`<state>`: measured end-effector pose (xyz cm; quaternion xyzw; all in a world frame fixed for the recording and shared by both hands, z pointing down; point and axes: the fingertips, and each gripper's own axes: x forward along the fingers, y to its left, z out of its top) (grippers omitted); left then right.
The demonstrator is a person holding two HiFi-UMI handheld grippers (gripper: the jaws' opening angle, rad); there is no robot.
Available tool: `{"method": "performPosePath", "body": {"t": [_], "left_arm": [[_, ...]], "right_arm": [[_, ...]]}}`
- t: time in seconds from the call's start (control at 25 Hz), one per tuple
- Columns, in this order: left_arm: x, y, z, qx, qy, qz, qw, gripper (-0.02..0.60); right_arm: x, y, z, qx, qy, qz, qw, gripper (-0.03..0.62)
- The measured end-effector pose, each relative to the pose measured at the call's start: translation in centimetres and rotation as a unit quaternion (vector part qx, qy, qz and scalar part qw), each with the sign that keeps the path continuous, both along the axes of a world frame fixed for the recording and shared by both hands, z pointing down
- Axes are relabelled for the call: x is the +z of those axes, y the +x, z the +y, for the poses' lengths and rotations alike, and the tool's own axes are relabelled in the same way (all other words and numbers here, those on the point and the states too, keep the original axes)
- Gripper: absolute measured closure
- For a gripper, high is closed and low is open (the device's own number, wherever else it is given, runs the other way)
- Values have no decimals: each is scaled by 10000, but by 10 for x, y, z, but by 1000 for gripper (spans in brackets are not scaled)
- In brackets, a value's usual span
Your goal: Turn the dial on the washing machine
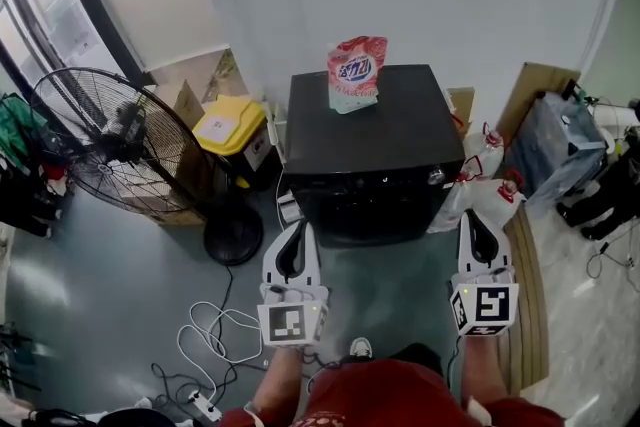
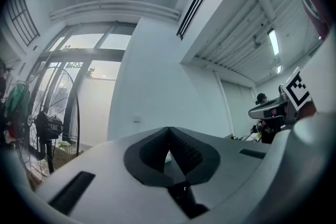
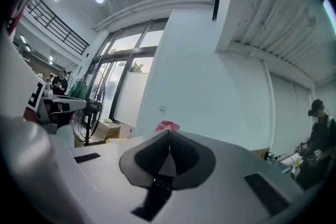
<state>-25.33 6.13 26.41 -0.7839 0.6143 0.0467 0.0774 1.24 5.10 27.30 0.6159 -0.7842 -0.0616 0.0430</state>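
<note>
A black washing machine (image 1: 365, 130) stands against the white wall, seen from above in the head view. Its silver dial (image 1: 436, 177) sits at the right end of the front panel. A pink detergent pouch (image 1: 354, 73) stands upright on the machine's top; its tip (image 3: 167, 125) shows over the right gripper's jaws. My left gripper (image 1: 292, 237) hovers in front of the machine's lower left, shut with nothing held. My right gripper (image 1: 476, 227) hovers below and right of the dial, apart from it, shut and empty. Both gripper views tilt upward at wall and ceiling.
A large black floor fan (image 1: 112, 142) stands at the left beside cardboard boxes and a yellow-lidded bin (image 1: 230, 127). White cables (image 1: 215, 340) lie on the floor near my feet. Bags (image 1: 487, 177) and a grey crate (image 1: 563, 140) crowd the machine's right side.
</note>
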Motion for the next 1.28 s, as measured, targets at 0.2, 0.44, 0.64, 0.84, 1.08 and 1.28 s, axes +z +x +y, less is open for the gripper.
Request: {"method": "performPosePath", "body": {"t": [0.2,0.44,0.64,0.84,1.08,1.28], "left_arm": [[10,18,-23,38,-88,-23,10000,572],[22,64,-54,-8,-143,-45,9999,572],[27,111,-78,-90,-277,-107,9995,572],[24,157,-103,-204,-308,-141,9992,572],[26,206,-122,-470,-261,-142,9985,572],[31,232,-134,-691,-283,-178,9970,572]], "right_arm": [[11,14,-26,-5,-56,-77,10000,583],[29,57,-61,-50,-197,-190,9996,583],[30,100,-90,-140,-262,-272,9992,583],[35,138,-120,-294,-280,-362,9985,583],[45,179,-150,-601,-345,-327,9971,583],[57,196,-175,-839,-392,-397,9949,583]]}}
